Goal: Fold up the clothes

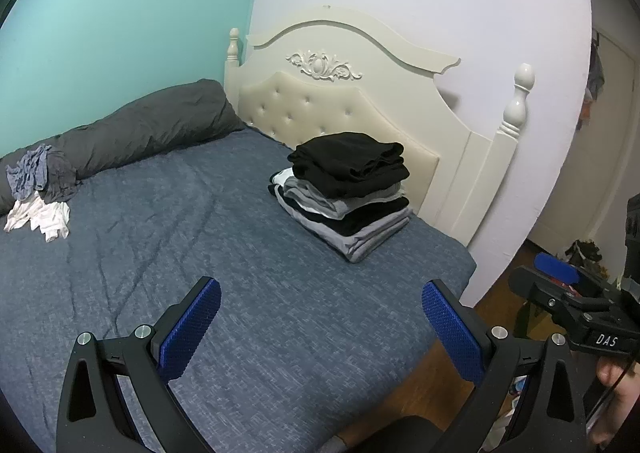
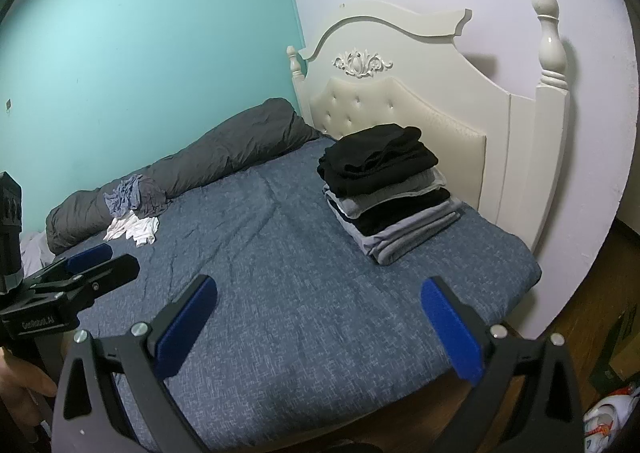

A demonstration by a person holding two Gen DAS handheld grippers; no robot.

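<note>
Two hand-held grippers are held above the near edge of the bed (image 1: 280,333), both released and with nothing between the blue pads. The left hand-held gripper (image 1: 320,329) is spread wide over the blue bedspread; the right hand-held gripper (image 2: 318,329) is likewise spread as far as it goes, its jaws empty.

With the folded stack (image 1: 348,193) taken as the landmark, the work left is judged to lie on the far side of the bed from it: a small heap of unfolded clothes (image 1: 38,209), white pieces below and a blue-grey piece on top, is seen against the rolled dark duvet (image 1: 140,129) by the teal wall. The stack itself is set close to the cream headboard (image 1: 320,109), near the bed's right edge.

From the hand-held grippers, the heap is placed ahead and well to the left, well apart from both; the stack is ahead and slightly right. No clear long axis can be made out in the crumpled heap. The left hand-held gripper is judged the nearer to it, so a reach across the open bedspread to the left would be called for first.
</note>
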